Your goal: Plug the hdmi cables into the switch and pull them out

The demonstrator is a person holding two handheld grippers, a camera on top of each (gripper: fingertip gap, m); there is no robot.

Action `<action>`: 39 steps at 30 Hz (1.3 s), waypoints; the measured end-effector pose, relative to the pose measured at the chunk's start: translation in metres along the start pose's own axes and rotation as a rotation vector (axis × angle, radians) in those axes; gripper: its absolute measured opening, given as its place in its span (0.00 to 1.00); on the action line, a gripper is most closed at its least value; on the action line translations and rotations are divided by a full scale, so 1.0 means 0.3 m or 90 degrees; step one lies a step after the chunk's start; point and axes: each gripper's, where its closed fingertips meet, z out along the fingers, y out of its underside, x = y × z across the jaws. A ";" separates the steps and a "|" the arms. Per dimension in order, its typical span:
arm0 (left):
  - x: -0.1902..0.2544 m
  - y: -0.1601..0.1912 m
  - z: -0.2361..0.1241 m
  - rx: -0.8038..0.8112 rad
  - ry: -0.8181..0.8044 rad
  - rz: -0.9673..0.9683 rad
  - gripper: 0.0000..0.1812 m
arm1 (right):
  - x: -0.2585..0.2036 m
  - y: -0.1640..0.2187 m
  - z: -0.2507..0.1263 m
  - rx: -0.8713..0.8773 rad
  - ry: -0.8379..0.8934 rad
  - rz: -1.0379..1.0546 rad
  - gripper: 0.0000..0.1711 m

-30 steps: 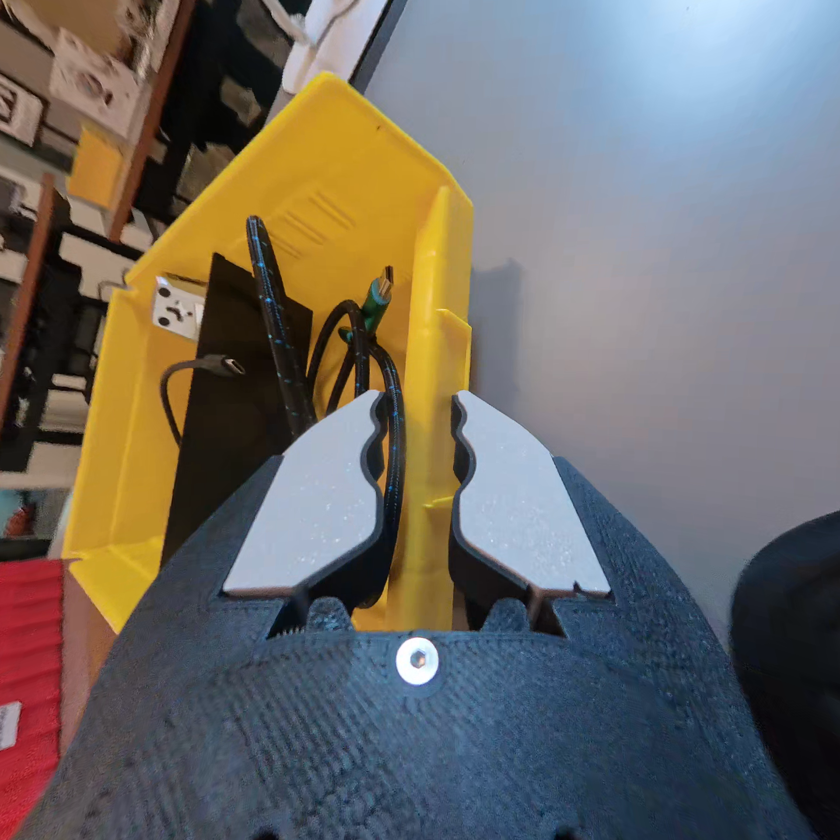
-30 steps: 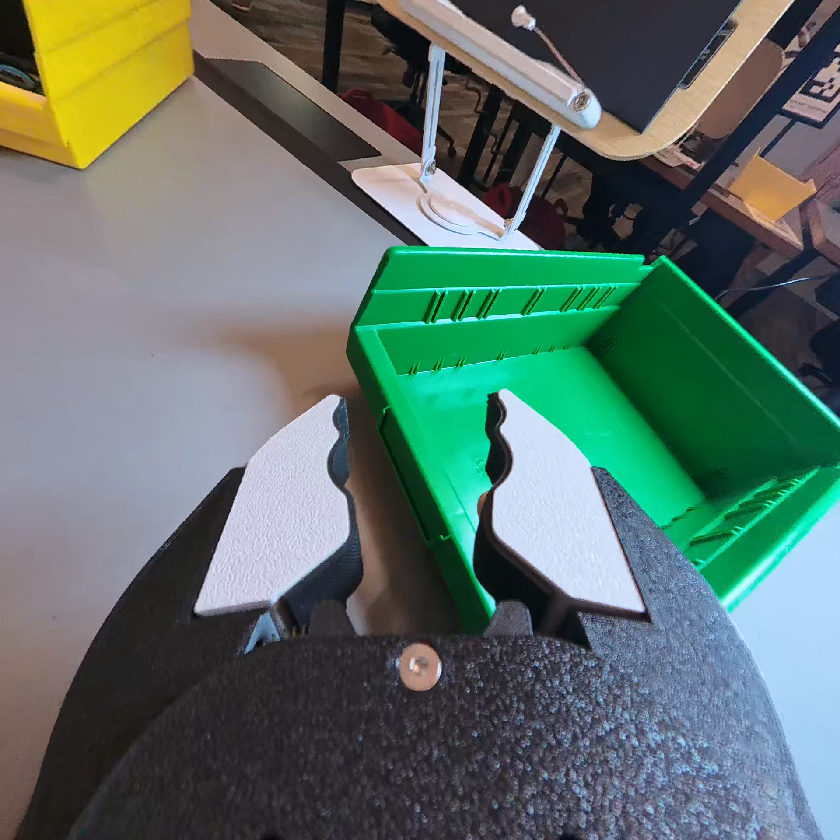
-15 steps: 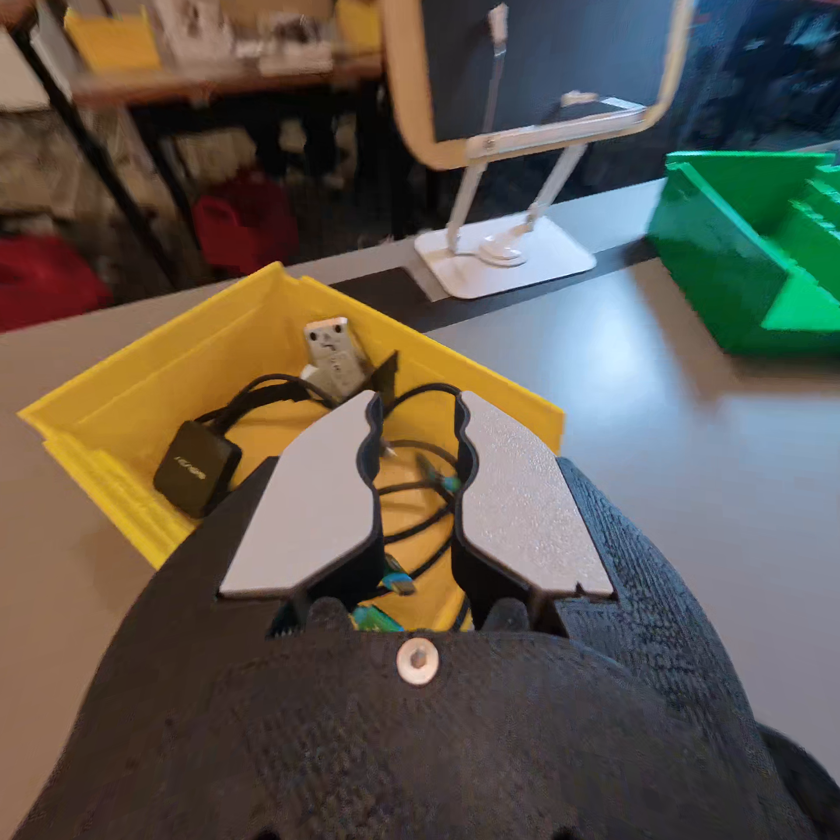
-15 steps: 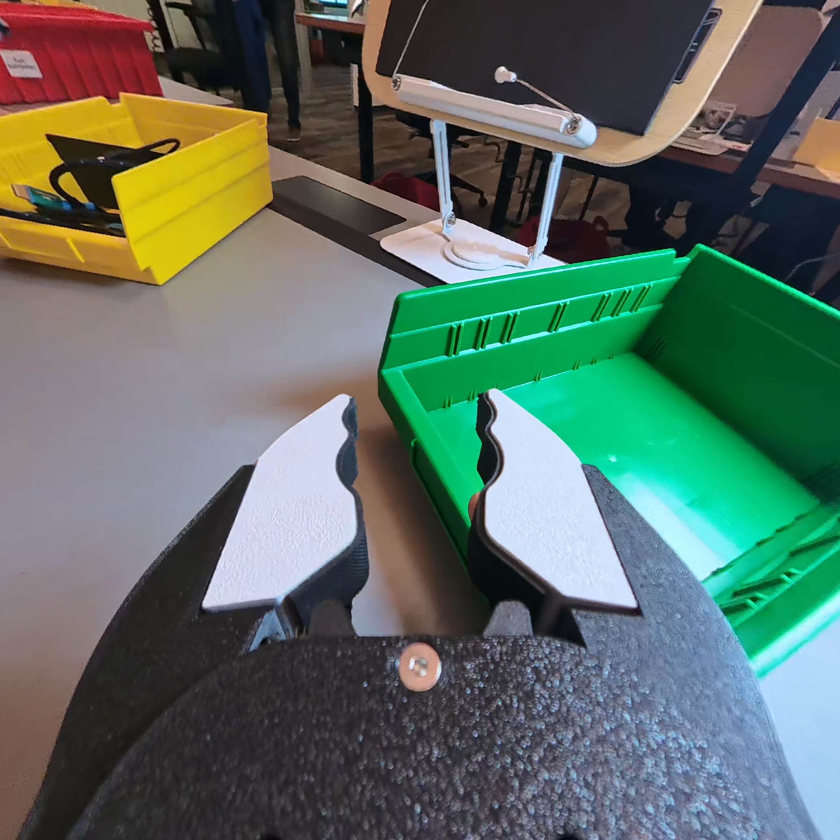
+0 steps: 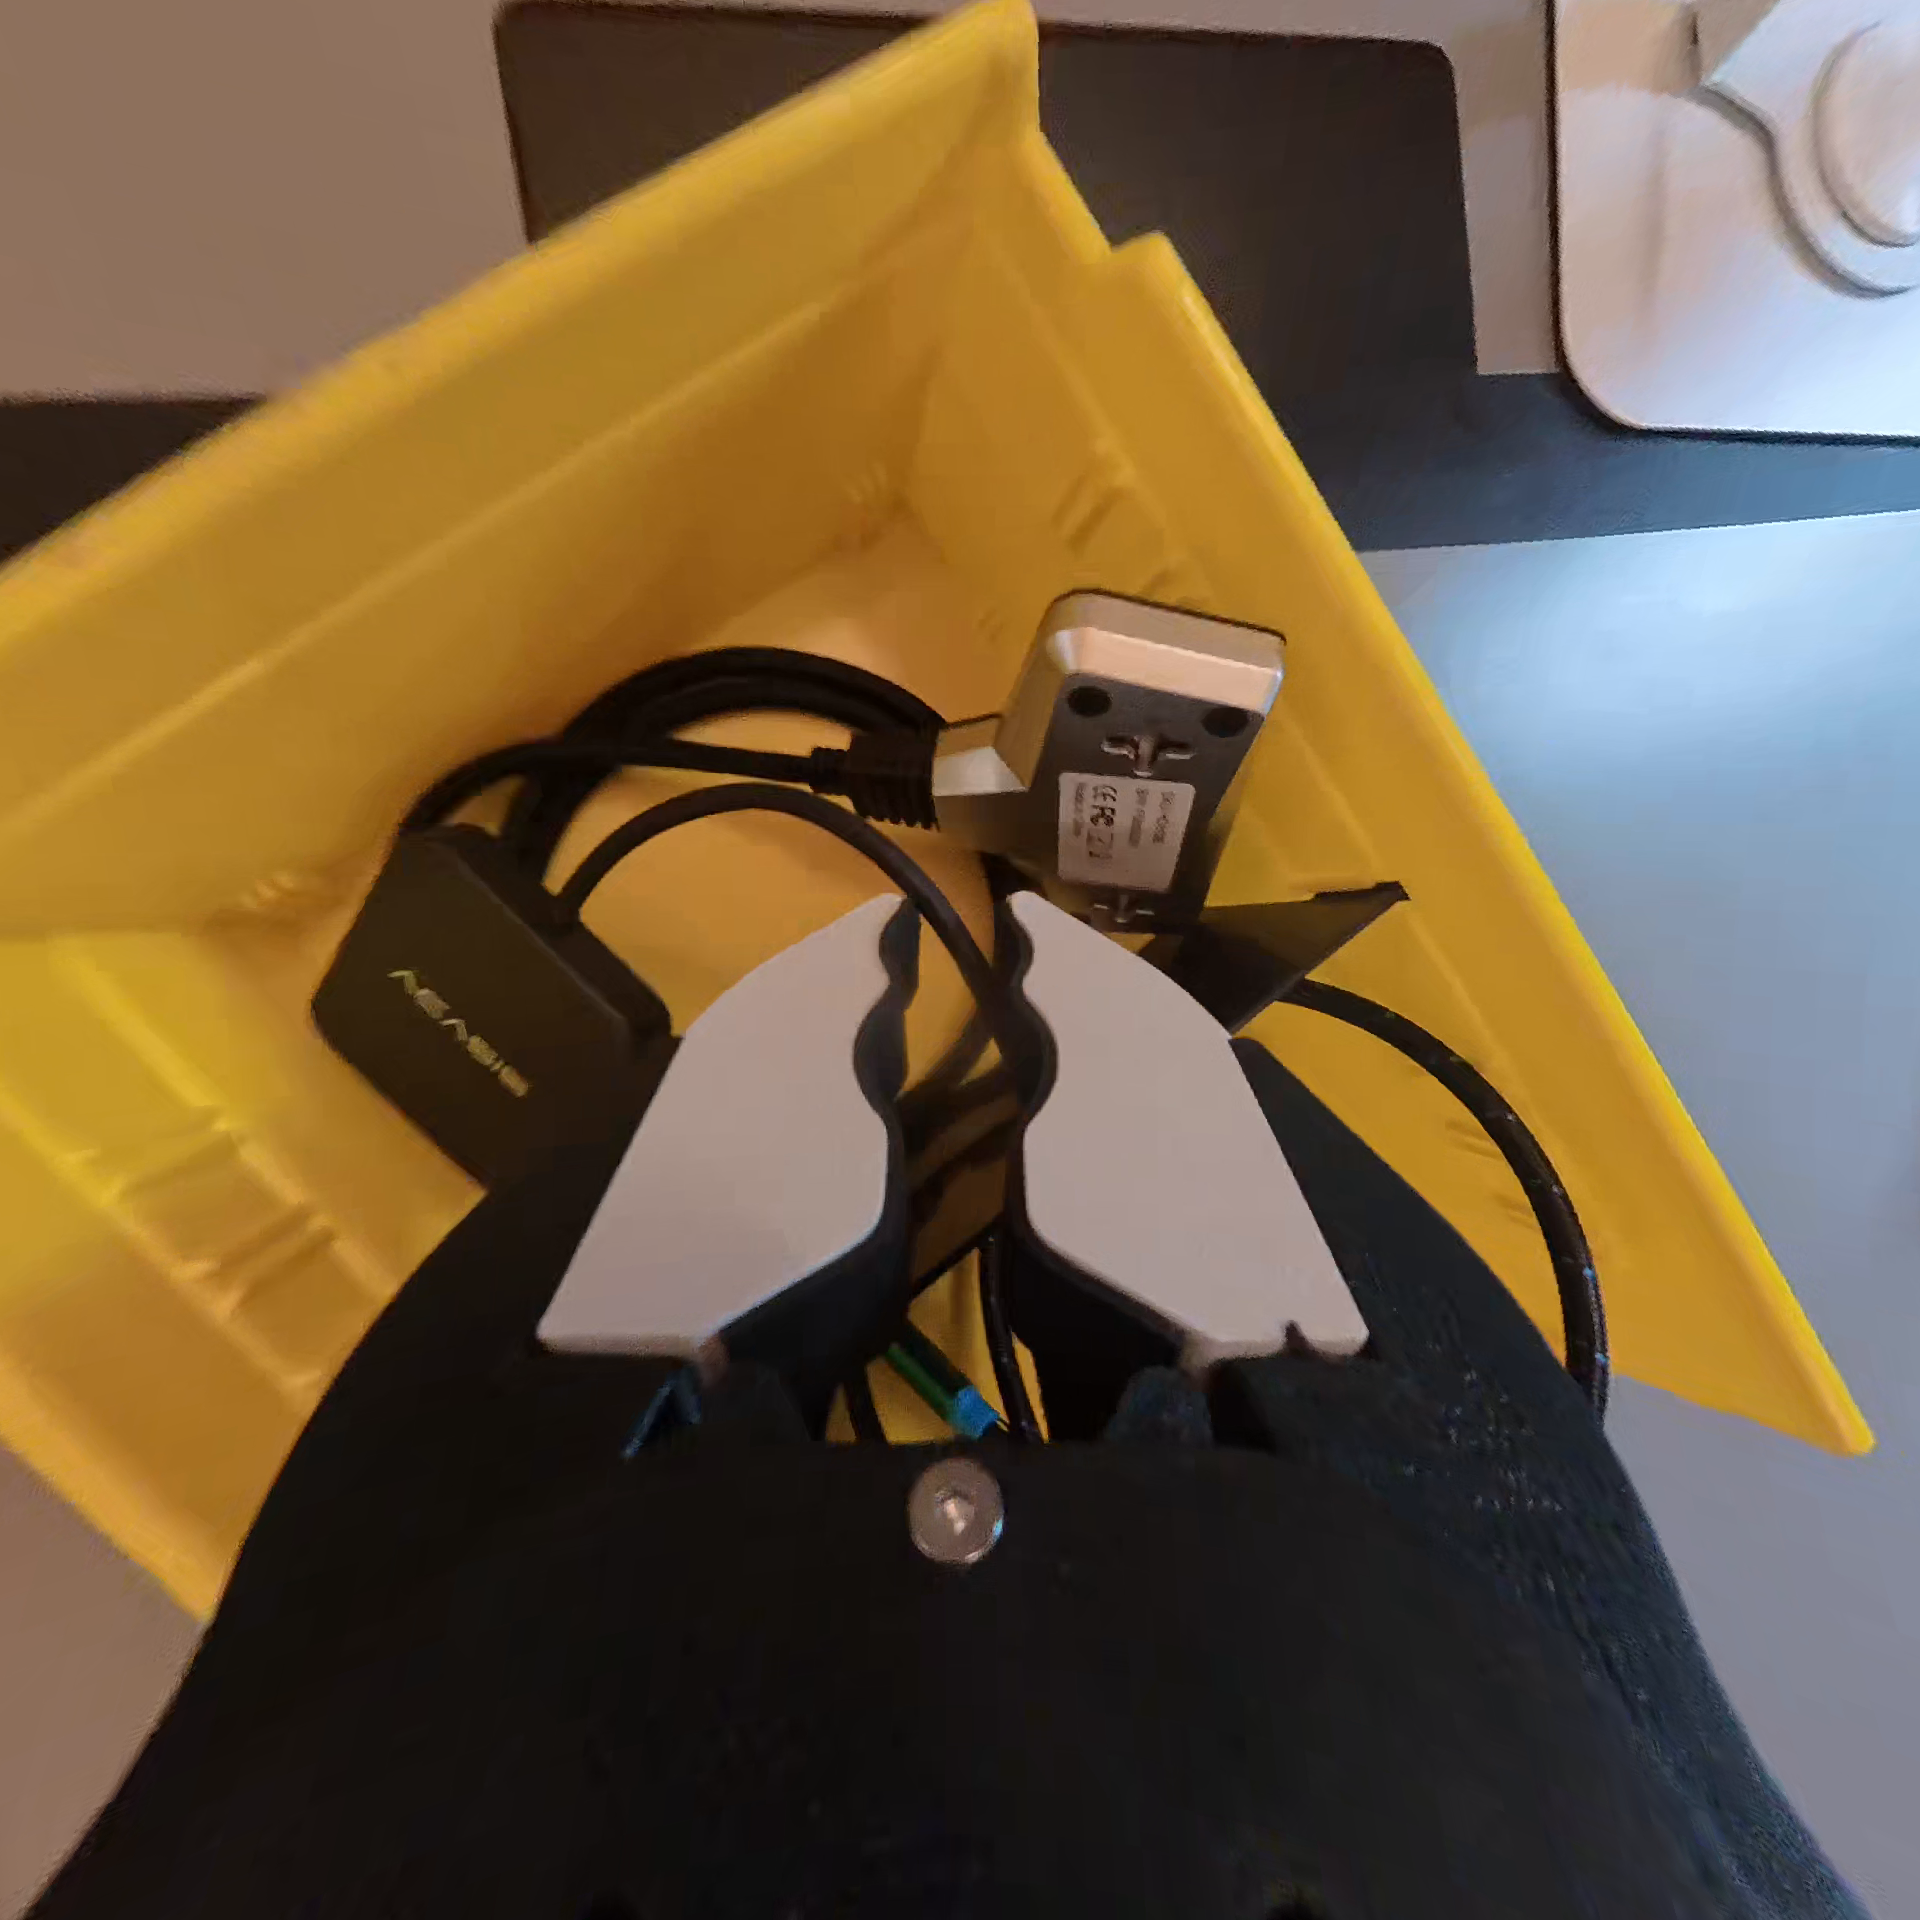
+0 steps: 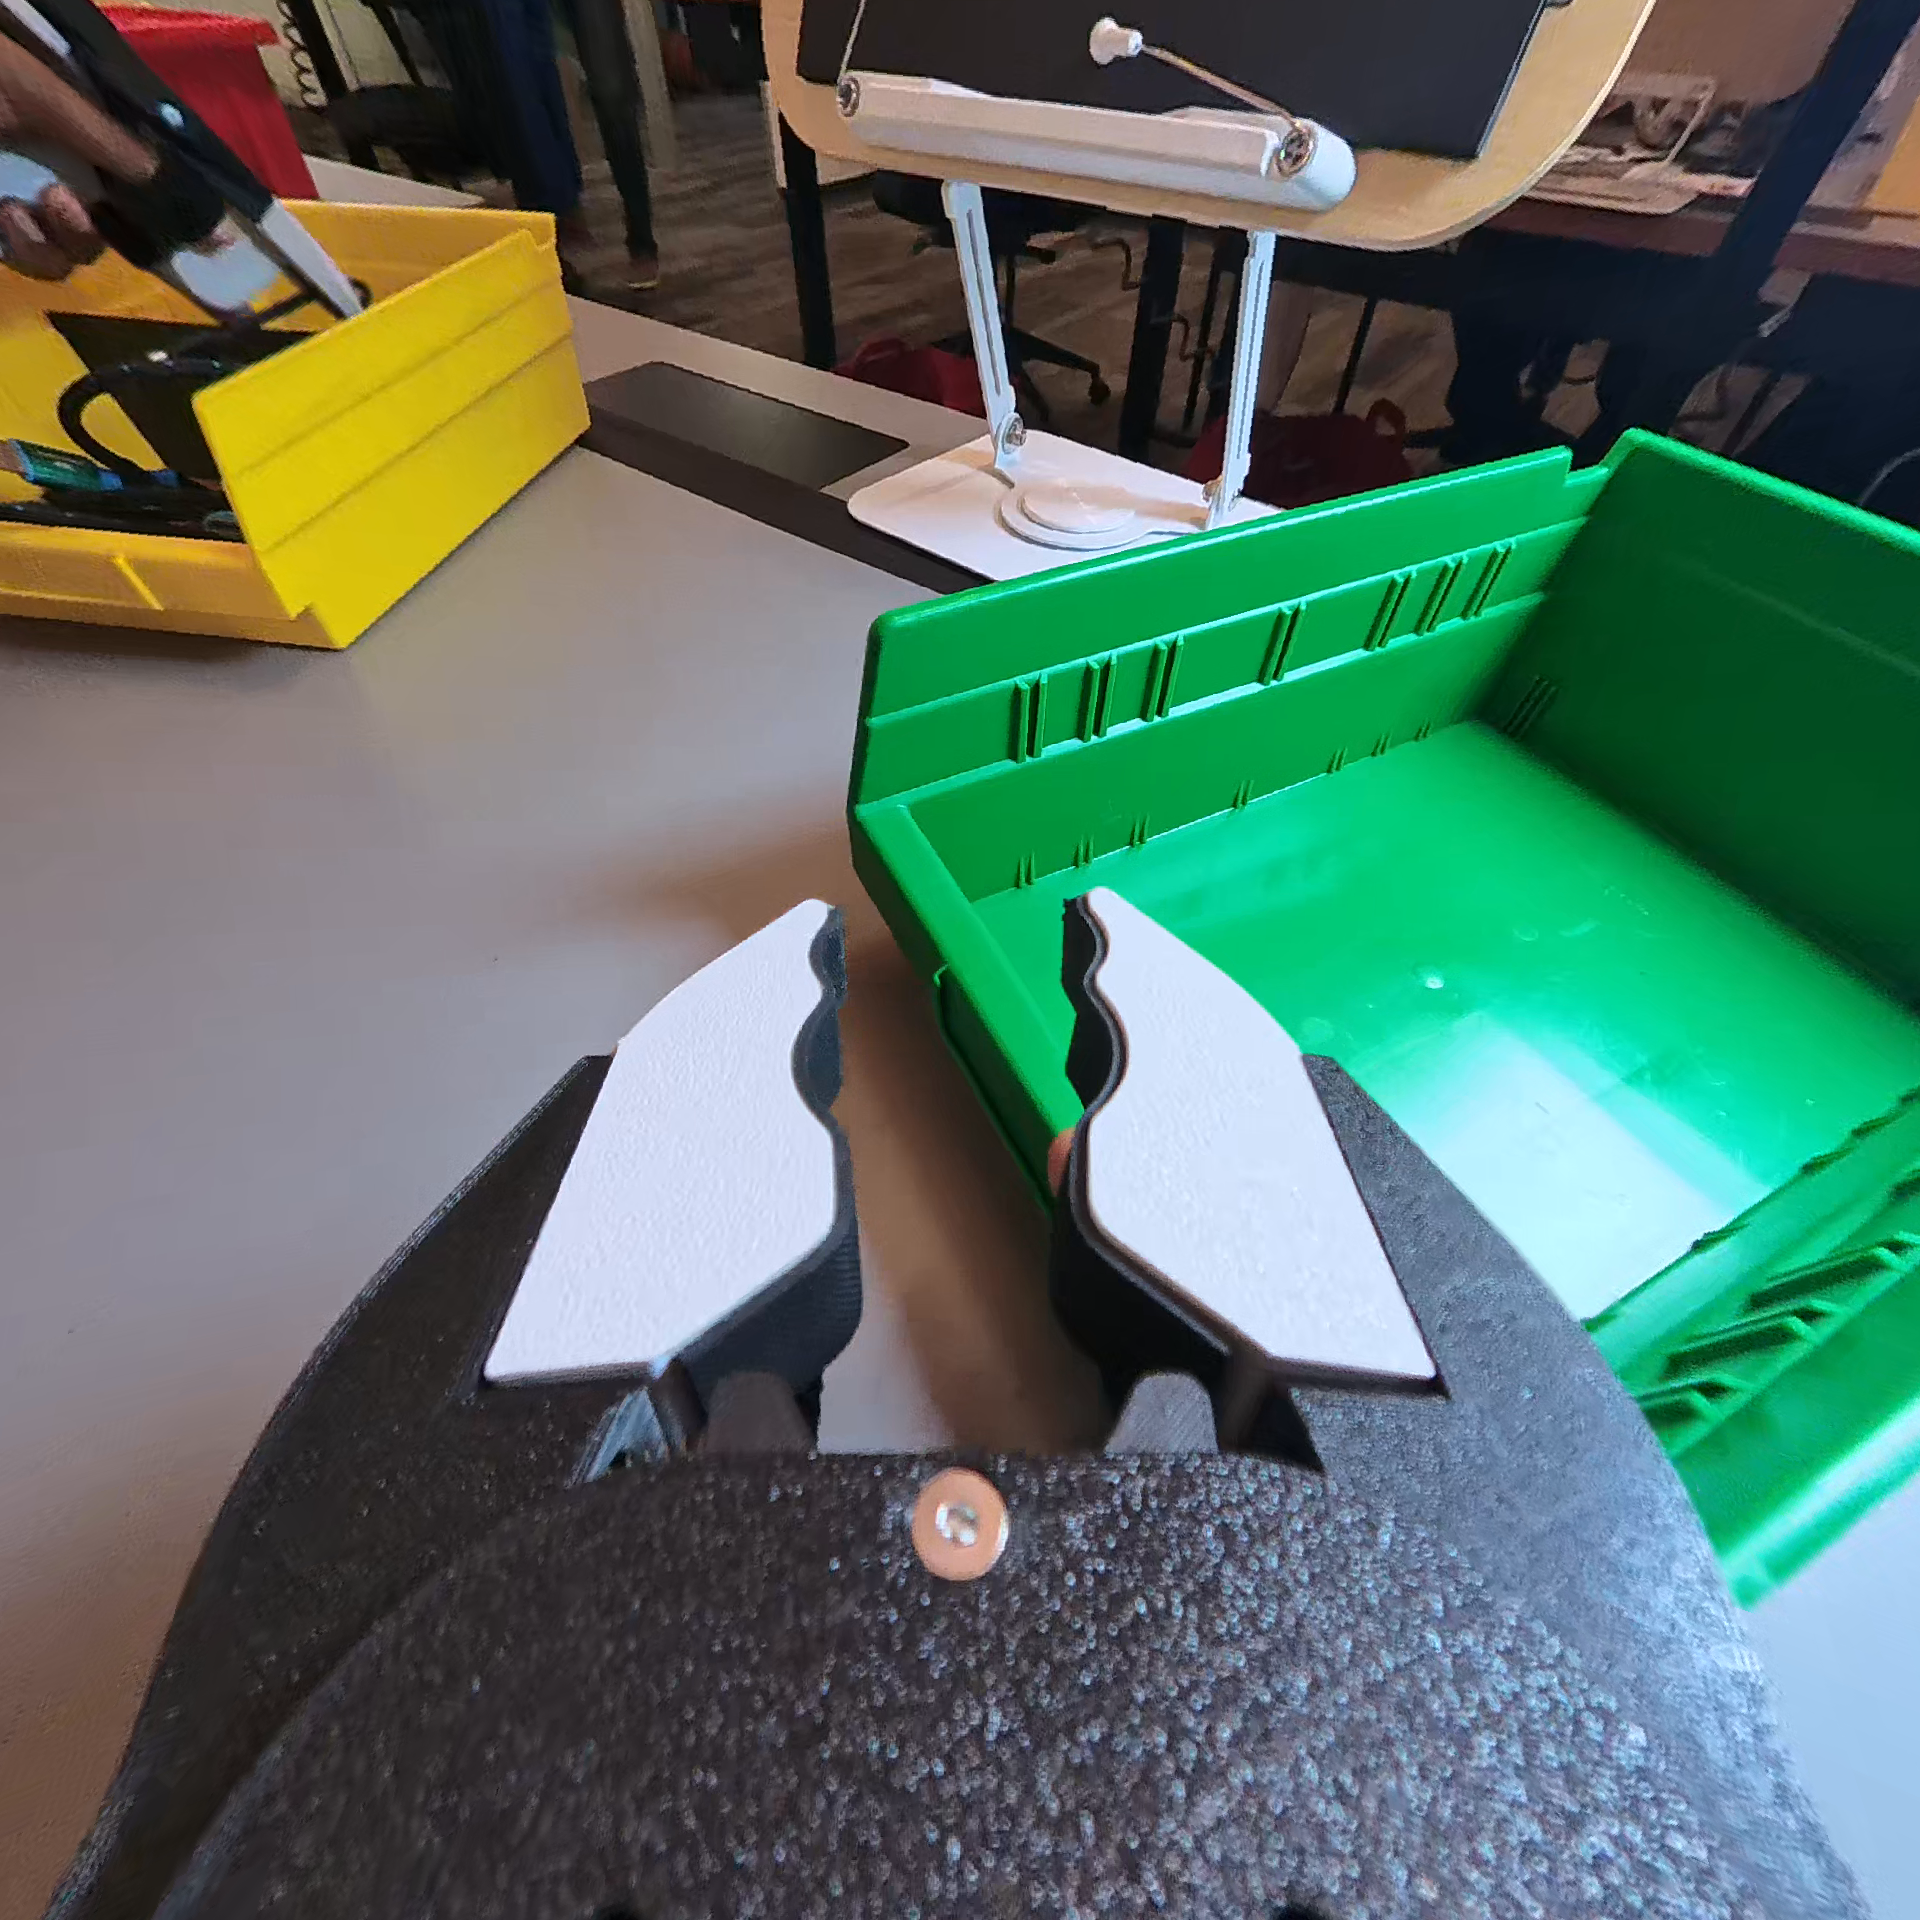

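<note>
Left tool hangs over the yellow bin, fingers slightly parted and grasping nothing, a thin black cable running between them. Inside the bin, past the tips: black hdmi switch, then grey adapter. Right tool is released, straddling the near wall of the green bin on the bench.
</note>
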 end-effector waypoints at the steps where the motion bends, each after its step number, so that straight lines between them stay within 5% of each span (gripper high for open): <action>1: -0.002 -0.016 -0.013 0.012 -0.012 0.016 0.07 | -0.002 0.004 0.003 -0.004 -0.001 -0.001 0.24; 10: 0.113 -0.181 -0.331 0.268 0.024 0.148 0.03 | -0.066 -0.011 0.032 0.016 -0.038 -0.011 0.23; 14: 0.376 -0.182 -0.549 0.417 0.086 0.316 0.03 | -0.158 -0.063 0.049 0.065 -0.088 -0.027 0.23; 19: 0.838 0.022 -0.656 0.525 0.230 0.545 0.03 | -0.312 -0.194 0.080 0.127 -0.170 -0.056 0.24; 24: 1.200 0.285 -0.645 0.610 0.532 0.559 0.03 | -0.445 -0.217 0.107 0.130 -0.322 0.011 0.45; 26: 1.271 0.381 -0.635 0.644 0.654 0.556 0.03 | -0.471 -0.185 0.095 0.152 -0.358 0.027 0.45; 29: 1.291 0.465 -0.565 0.626 0.731 0.561 0.03 | -0.537 -0.161 0.014 0.212 -0.450 0.006 0.15; 34: 1.204 0.421 -0.476 0.610 0.668 0.527 0.03 | -0.534 -0.144 -0.007 0.208 -0.353 -0.169 0.08; 39: 1.120 0.386 -0.263 0.535 0.442 0.551 0.07 | -0.462 -0.093 0.053 0.140 -0.165 -0.354 0.08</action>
